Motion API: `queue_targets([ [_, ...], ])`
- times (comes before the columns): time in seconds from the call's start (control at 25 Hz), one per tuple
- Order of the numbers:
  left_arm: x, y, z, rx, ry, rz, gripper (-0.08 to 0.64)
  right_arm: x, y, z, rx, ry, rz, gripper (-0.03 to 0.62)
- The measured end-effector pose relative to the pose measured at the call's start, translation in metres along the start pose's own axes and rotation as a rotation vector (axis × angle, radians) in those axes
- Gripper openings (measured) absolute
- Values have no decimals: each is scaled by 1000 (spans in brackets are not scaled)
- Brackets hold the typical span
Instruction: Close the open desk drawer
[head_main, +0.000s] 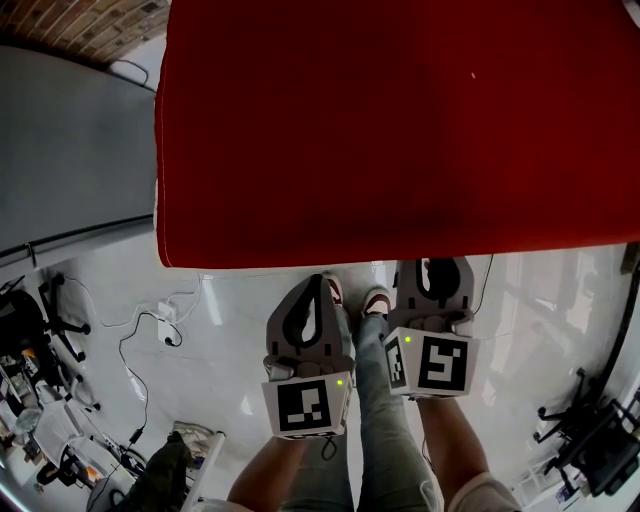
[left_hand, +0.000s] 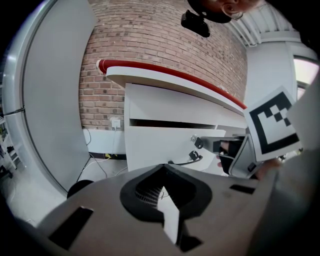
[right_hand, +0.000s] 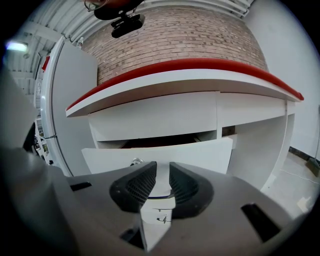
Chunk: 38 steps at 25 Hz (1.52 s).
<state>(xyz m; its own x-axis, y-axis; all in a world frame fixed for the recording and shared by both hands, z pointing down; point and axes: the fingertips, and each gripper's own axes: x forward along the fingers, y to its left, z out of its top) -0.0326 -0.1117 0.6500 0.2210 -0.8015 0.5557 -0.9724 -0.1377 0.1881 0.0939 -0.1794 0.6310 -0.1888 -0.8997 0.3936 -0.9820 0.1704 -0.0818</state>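
The left gripper (head_main: 316, 300) is hovering just below the bench's (head_main: 400, 130) front edge, its jaws resting together on nothing. The drawer (right_hand: 200, 154) is jutting out beneath that edge. The right gripper (head_main: 440, 275), jaws standing slightly apart and empty, is facing the drawer's front. Pushing off-centre is probably risking a racked, jammed drawer, and the handle (left_hand: 186, 161) could snag a jaw.

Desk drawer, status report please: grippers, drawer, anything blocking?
Left gripper shut, empty; right gripper open, empty. White desk drawer under the red desktop pulled out, not gripped. Nothing seen between jaws and drawer front.
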Motion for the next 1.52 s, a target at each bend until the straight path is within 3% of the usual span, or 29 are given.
queue_targets([
  [0.76,2,-1,13,16,-16,-11,5,20,0,8,-8,2,0,77],
  [1.52,5,0,12,3,-18,-9,5,30,-2,19,-23,-61,-13,77],
])
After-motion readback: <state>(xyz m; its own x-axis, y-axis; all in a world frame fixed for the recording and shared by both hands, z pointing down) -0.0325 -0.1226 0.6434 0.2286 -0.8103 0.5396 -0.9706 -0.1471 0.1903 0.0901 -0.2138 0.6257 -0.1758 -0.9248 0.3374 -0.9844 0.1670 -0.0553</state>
